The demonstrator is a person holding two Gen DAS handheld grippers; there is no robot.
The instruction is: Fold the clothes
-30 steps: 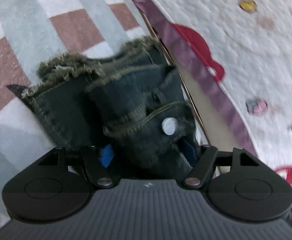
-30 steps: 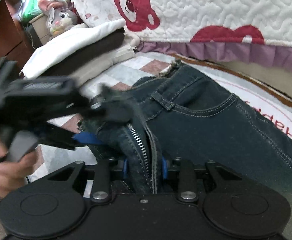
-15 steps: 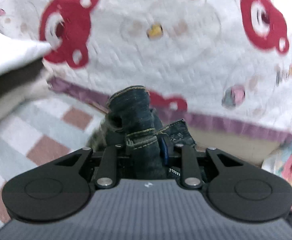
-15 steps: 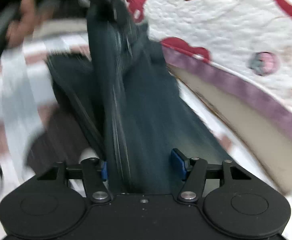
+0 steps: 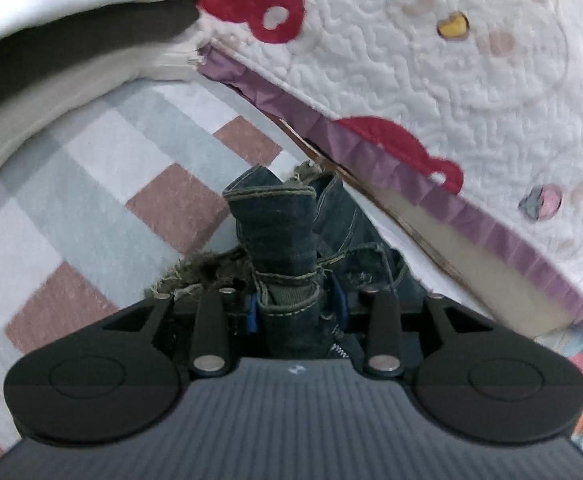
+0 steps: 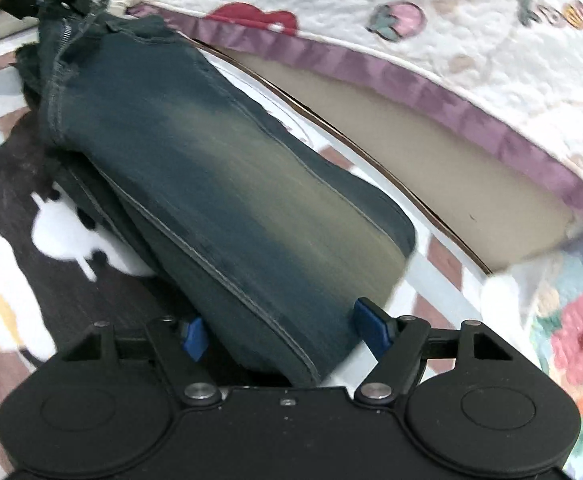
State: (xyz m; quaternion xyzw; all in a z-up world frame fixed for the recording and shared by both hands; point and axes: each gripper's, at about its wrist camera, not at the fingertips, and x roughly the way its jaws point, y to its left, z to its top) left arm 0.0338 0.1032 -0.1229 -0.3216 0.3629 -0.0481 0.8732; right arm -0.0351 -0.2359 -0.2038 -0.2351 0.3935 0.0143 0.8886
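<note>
Pinching the bunched waistband of the jeans in my left hand-held gripper, jaws easing apart, I see my right hand-held gripper widening, released around the folded legs lying on the checked rug beside the bed quilt.

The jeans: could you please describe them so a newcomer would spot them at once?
Below the quilt with its purple hem lies a checked rug. The jeans lie on it, the only dark denim, with a faded stripe.
</note>
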